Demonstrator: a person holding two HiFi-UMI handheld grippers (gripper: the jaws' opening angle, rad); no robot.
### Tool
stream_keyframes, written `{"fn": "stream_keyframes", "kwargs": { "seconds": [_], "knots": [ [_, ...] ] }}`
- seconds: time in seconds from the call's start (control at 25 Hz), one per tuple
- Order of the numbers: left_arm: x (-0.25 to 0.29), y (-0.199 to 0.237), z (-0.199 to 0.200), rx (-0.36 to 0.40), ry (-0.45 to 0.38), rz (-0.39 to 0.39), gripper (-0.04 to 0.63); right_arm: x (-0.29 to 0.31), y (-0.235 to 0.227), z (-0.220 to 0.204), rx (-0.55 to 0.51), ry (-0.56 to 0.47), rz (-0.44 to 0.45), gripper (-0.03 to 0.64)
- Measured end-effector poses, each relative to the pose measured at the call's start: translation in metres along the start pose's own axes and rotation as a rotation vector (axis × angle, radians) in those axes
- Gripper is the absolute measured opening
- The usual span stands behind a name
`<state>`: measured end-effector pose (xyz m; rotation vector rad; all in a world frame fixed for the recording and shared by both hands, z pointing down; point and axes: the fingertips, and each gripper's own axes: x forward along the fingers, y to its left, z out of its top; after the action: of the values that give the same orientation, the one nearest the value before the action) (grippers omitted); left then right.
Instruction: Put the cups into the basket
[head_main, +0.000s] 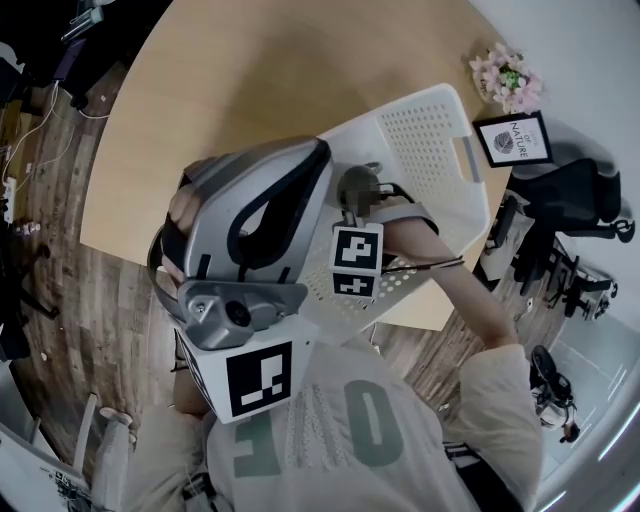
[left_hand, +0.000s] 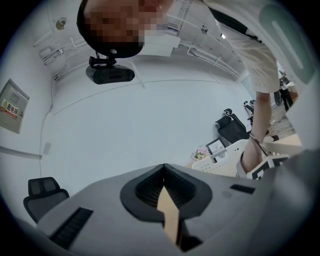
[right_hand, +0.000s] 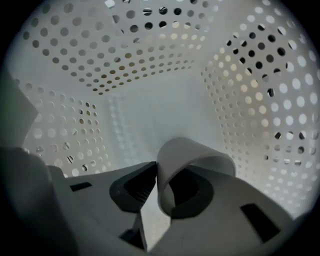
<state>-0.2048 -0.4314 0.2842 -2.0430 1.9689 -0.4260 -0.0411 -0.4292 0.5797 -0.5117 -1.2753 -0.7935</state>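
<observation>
Right gripper (right_hand: 154, 170) nipped on white cup (right_hand: 191, 150) rim, inside basket (right_hand: 250, 100) | cup body hidden from me | left gripper (left_hand: 163, 169) closed, empty.

Basket (head_main: 432, 140) on table (head_main: 250, 80); cup (right_hand: 195, 159) in right tongs (right_hand: 159, 185) inside basket.

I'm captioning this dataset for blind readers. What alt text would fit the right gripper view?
The right gripper is pinching the thin wall of a white cup and holding it inside a white perforated basket. The basket's hole-dotted walls fill the view around and behind the cup.
</observation>
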Motion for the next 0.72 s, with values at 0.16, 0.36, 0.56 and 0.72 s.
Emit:
{"fn": "stream_keyframes", "kwargs": {
  "seconds": [0.16,0.36,0.56,0.72],
  "knots": [
    [0.002,-0.004,0.002,-0.003,0.001,-0.007,0.011,-0.007,0.001,0.001,-0.004,-0.024,-0.011,0.075],
    [0.001,-0.006,0.009,0.004,-0.010,-0.013,0.011,-0.026,-0.002,-0.004,0.014,-0.032,-0.036,0.077],
    [-0.005,-0.004,0.025,0.014,-0.046,-0.004,0.011,-0.058,-0.006,-0.013,0.040,-0.030,-0.089,0.077],
    [-0.011,-0.009,0.045,0.039,-0.089,-0.006,0.011,-0.096,-0.013,-0.028,0.125,-0.055,-0.168,0.077]
  ]
}}
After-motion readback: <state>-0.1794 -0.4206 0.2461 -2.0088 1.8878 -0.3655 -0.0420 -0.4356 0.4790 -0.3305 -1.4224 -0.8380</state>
